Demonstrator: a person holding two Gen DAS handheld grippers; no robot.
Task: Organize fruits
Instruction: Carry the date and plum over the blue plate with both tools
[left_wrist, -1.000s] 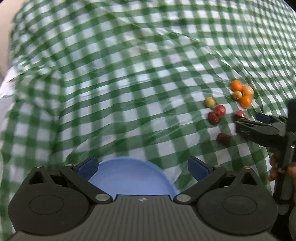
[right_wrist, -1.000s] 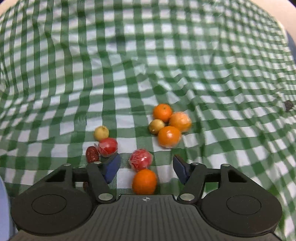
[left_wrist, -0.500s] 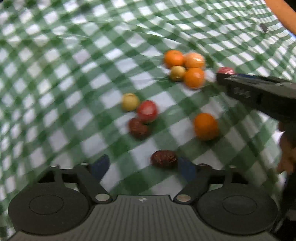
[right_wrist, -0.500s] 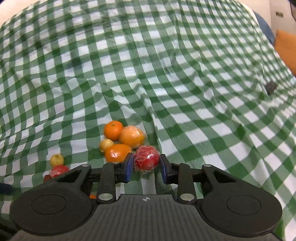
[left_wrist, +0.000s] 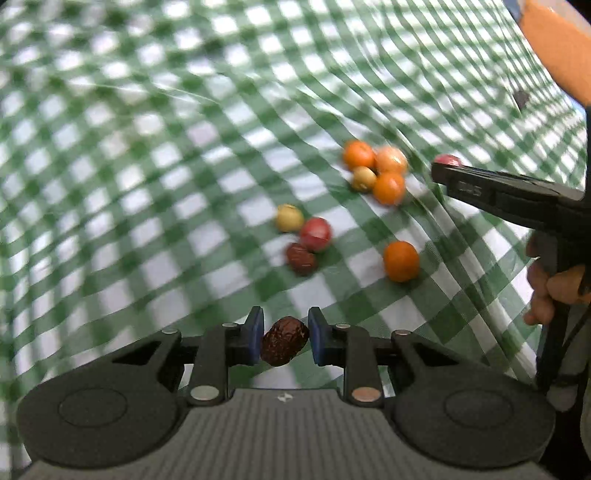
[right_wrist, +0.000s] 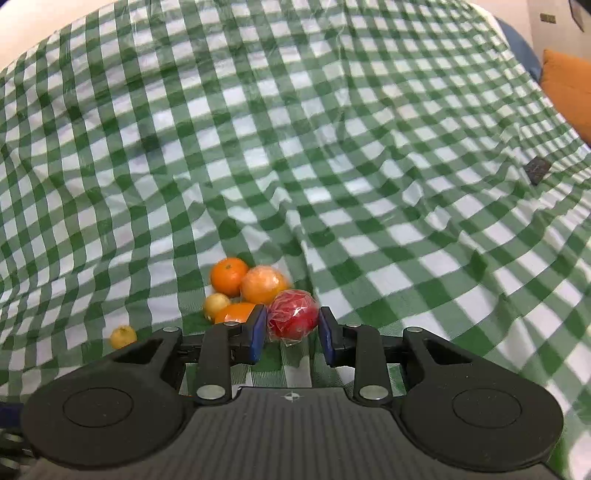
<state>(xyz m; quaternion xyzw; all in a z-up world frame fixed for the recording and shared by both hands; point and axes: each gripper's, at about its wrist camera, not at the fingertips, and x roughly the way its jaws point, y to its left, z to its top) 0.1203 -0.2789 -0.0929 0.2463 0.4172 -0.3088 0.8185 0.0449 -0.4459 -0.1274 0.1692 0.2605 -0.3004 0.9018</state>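
My left gripper (left_wrist: 283, 334) has a dark red date (left_wrist: 285, 344) between its blue pads, the jaws closing tight onto it just above the cloth. Beyond it lie another date (left_wrist: 301, 258), a red fruit (left_wrist: 315, 233), a yellow fruit (left_wrist: 289, 218), a lone orange (left_wrist: 400, 261) and a cluster of oranges (left_wrist: 380, 171). My right gripper (right_wrist: 293, 328) is shut on a plastic-wrapped red fruit (right_wrist: 293, 319), held just right of the orange cluster (right_wrist: 255, 282). From the left wrist view that gripper (left_wrist: 443, 168) reaches in from the right, the red fruit (left_wrist: 447, 160) at its tip.
A wrinkled green-and-white check cloth (right_wrist: 332, 147) covers the whole surface. A small dark object (right_wrist: 537, 170) lies on it at the far right, near an orange cushion (right_wrist: 570, 92). A person's hand (left_wrist: 550, 291) grips the right tool's handle.
The left gripper left the blue plate, swung over to the fruits and closed around a date. The right gripper closed on the wrapped red fruit and carried it up and to the right.
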